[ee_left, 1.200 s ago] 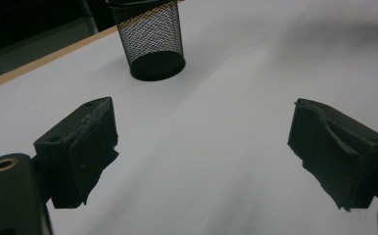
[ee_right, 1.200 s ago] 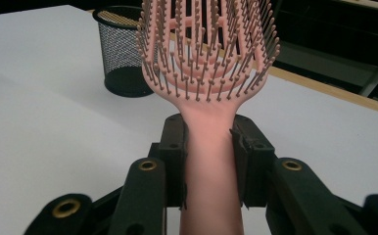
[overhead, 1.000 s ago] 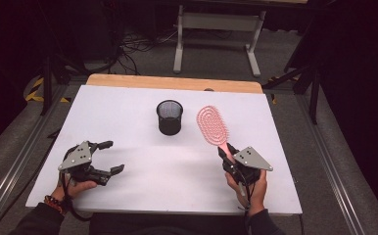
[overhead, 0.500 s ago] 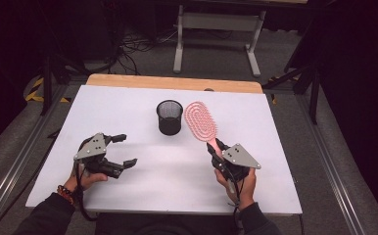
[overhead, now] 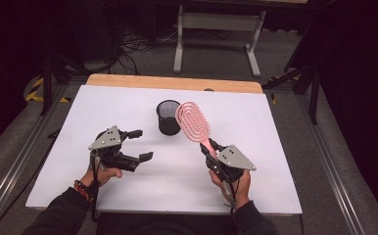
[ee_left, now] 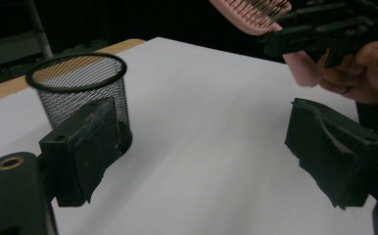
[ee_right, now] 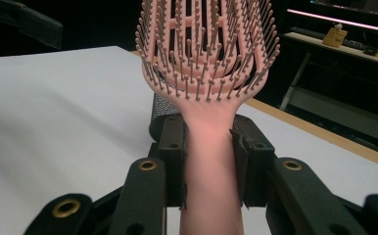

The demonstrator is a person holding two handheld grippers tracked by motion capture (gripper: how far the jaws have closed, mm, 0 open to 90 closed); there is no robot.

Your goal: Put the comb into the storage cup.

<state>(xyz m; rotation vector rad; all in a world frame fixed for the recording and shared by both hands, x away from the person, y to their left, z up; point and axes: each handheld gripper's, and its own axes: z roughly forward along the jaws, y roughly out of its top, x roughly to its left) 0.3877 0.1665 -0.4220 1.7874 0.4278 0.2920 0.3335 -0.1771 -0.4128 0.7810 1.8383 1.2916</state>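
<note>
Hairbrush (overhead: 193,121) sits clamped by its handle in our right gripper (overhead: 211,149), head just right of the mesh cup (overhead: 168,116); left gripper (overhead: 139,144), jaws apart, hovers left of the cup over bare white table (overhead: 275,147).

- My right gripper (overhead: 210,148) has black jaws and a grey plate; it carries a pink hairbrush (overhead: 193,121) with grey-tipped bristles.
- My left gripper (overhead: 139,145) is black, grey-plated.
- Black mesh cup (overhead: 168,116).
- White table (overhead: 255,122), wooden far edge.
</note>
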